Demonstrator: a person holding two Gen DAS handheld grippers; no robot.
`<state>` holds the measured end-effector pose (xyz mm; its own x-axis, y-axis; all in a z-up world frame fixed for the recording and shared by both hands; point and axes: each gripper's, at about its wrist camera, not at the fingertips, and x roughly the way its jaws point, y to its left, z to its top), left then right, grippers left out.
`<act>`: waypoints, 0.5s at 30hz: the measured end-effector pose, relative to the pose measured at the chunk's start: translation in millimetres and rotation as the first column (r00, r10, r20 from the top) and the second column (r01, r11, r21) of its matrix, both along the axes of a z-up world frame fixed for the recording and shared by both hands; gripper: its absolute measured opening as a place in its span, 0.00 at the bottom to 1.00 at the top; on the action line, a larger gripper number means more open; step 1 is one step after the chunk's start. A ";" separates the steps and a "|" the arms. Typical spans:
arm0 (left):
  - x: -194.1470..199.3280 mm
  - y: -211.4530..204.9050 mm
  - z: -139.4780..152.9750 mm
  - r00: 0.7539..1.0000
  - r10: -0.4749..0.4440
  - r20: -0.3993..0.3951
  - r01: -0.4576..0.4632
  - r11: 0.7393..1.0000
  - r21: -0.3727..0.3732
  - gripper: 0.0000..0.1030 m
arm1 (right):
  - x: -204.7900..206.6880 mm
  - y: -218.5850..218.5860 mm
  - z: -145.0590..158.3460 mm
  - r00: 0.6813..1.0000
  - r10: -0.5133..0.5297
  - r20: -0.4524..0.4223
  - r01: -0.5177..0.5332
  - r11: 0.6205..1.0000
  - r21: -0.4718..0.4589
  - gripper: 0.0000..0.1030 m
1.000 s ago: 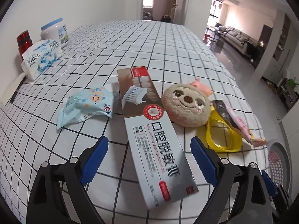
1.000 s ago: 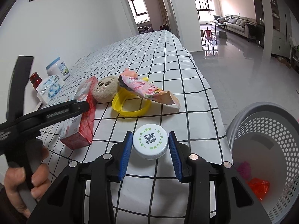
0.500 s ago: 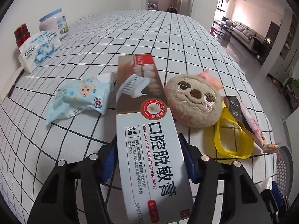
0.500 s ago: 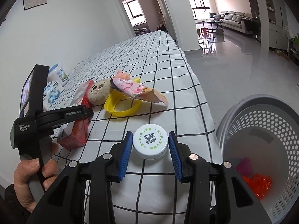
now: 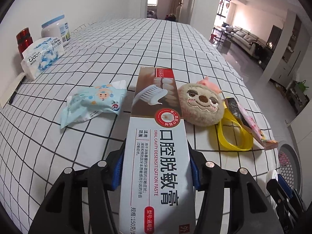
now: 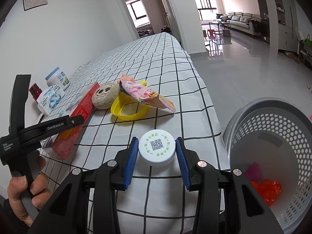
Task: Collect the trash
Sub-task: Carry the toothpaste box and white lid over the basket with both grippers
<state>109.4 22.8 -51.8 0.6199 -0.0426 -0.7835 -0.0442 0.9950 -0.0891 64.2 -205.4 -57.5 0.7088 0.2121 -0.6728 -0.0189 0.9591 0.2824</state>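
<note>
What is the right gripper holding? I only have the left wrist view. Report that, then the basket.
Observer: The right gripper has its fingers closed on a white cap printed with a green code.
Operator: Give me the basket's place relative to that cap.
Observer: The grey basket stands to the right of the cap, beyond the edge of the tabletop and lower than it.
Operator: List what is in it.
Observer: An orange-red crumpled wrapper and a pink scrap lie at the bottom; nothing else shows inside.
</note>
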 end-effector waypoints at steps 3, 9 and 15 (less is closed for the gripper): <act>-8.2 3.4 4.6 1.000 -0.001 0.020 0.001 1.000 0.001 0.50 | -2.6 3.1 2.7 1.000 0.003 0.004 -0.003 1.000 -0.007 0.37; -23.0 6.6 18.3 0.998 -0.015 0.068 0.014 1.000 0.011 0.50 | -8.7 8.8 8.4 1.000 0.006 0.014 -0.005 1.000 -0.016 0.37; -37.0 2.7 27.6 0.994 -0.048 0.095 0.048 0.999 0.003 0.50 | -14.3 9.5 10.6 1.000 -0.006 0.011 0.007 1.000 -0.019 0.37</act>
<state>72.3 25.5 -24.3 0.6890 -0.0740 -0.7209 0.0125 0.9958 -0.0904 49.9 -195.9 -46.9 0.7173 0.1944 -0.6691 -0.0156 0.9645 0.2635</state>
